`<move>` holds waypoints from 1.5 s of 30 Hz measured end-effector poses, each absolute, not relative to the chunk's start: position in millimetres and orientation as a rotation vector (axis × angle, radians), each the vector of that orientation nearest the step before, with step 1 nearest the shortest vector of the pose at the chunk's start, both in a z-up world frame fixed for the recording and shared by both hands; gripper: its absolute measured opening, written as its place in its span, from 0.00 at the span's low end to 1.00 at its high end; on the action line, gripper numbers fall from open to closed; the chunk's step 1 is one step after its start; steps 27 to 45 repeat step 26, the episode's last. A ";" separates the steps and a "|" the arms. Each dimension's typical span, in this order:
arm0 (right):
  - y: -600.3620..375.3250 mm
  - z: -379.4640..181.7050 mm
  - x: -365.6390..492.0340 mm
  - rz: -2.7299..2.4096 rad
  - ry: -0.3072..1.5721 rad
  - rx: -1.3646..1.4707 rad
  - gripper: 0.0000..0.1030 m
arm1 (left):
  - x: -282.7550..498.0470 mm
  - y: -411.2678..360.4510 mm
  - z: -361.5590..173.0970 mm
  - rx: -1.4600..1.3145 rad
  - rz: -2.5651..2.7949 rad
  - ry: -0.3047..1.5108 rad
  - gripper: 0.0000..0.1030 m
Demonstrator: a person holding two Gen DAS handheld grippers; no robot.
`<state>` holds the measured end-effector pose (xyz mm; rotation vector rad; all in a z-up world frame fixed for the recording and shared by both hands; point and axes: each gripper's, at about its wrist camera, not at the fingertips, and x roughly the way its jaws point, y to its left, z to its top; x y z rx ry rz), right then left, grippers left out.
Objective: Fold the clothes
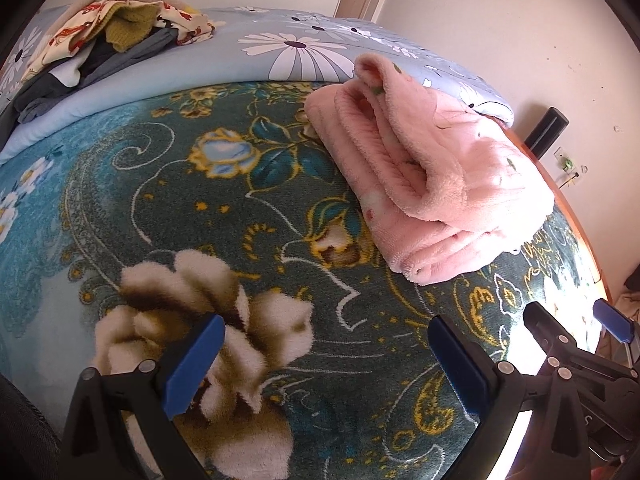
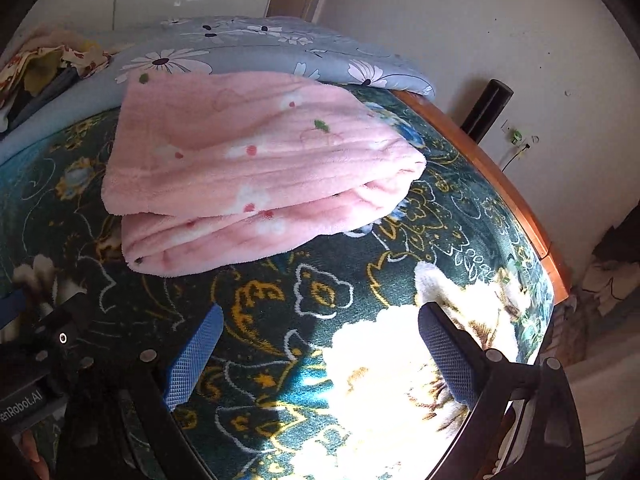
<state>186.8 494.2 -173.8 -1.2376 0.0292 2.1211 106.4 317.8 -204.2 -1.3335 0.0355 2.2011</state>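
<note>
A pink fleece garment lies folded into a thick stack on the green flowered blanket that covers the bed. My left gripper hangs open above the blanket, short of the stack and to its left, with nothing between its blue pads. My right gripper is also open and empty, just in front of the stack's near edge. In the left wrist view the right gripper shows at the lower right.
A heap of unfolded clothes sits at the far left on a blue daisy-print quilt. The bed's wooden edge runs along the right, with a wall and a socket beyond.
</note>
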 end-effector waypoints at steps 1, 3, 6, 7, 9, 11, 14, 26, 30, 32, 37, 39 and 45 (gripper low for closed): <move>493.2 -173.2 185.9 2.124 0.024 -1.234 0.95 | 107.5 318.5 -204.1 -1.330 2.199 0.044 1.00; 492.8 -173.3 184.1 2.119 0.028 -1.239 0.95 | 107.9 318.8 -203.4 -1.326 2.201 0.044 1.00; 494.3 -173.3 183.7 2.107 0.059 -1.242 0.95 | 107.6 318.4 -202.6 -1.325 2.204 0.038 1.00; 493.6 -172.9 183.5 2.108 0.056 -1.241 0.95 | 107.5 318.1 -202.5 -1.325 2.206 0.038 1.00; 492.0 -172.6 183.1 2.109 0.041 -1.240 0.95 | 107.2 317.5 -202.4 -1.326 2.208 0.036 1.00; 491.4 -171.9 182.7 2.109 0.038 -1.240 0.95 | 106.6 316.9 -202.4 -1.329 2.206 0.031 1.00; 490.9 -171.4 182.8 2.104 0.036 -1.241 0.95 | 106.9 317.1 -201.8 -1.323 2.208 0.036 1.00; 487.9 -166.8 181.2 2.099 0.018 -1.240 0.95 | 109.1 312.6 -197.5 -1.292 2.216 0.020 1.00; 487.9 -166.8 181.2 2.099 0.018 -1.240 0.95 | 109.1 312.6 -197.5 -1.292 2.216 0.020 1.00; 487.9 -166.8 181.2 2.099 0.018 -1.240 0.95 | 109.1 312.6 -197.5 -1.292 2.216 0.020 1.00; 487.9 -166.8 181.2 2.099 0.018 -1.240 0.95 | 109.1 312.6 -197.5 -1.292 2.216 0.020 1.00; 487.9 -166.8 181.2 2.099 0.018 -1.240 0.95 | 109.1 312.6 -197.5 -1.292 2.216 0.020 1.00; 487.9 -166.8 181.2 2.099 0.018 -1.240 0.95 | 109.1 312.6 -197.5 -1.292 2.216 0.020 1.00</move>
